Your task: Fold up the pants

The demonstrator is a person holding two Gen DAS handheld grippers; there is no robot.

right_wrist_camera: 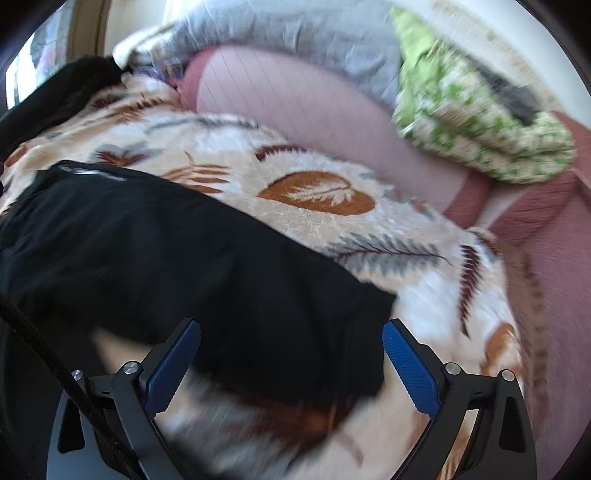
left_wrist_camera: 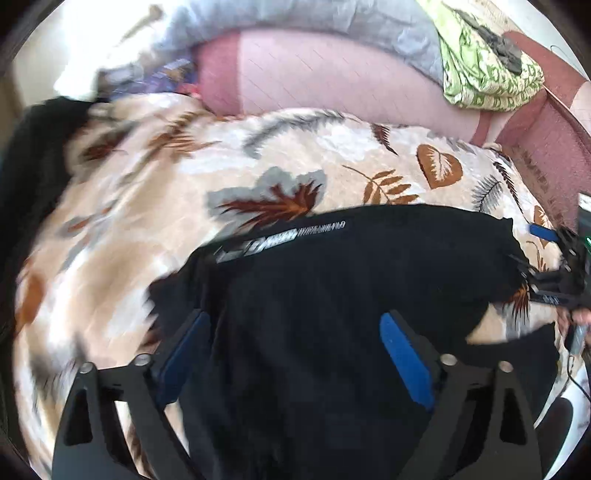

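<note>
Black pants (left_wrist_camera: 351, 280) lie on a leaf-patterned blanket (left_wrist_camera: 258, 158), with grey lettering near their far edge. My left gripper (left_wrist_camera: 295, 325) is open, its blue pads on either side of the black cloth just above it. My right gripper (right_wrist_camera: 291, 332) is open too, over the right end of the pants (right_wrist_camera: 166, 258), where the cloth's edge lies between its pads. The right gripper also shows at the right edge of the left wrist view (left_wrist_camera: 561, 273). Both views are blurred by motion.
A pink sofa back (left_wrist_camera: 332, 81) runs behind the blanket. A grey cloth (left_wrist_camera: 295, 18) and a green patterned cloth (left_wrist_camera: 487, 74) lie on top of it. A black garment (right_wrist_camera: 55, 96) sits at the far left. The maroon sofa arm (right_wrist_camera: 546, 266) is on the right.
</note>
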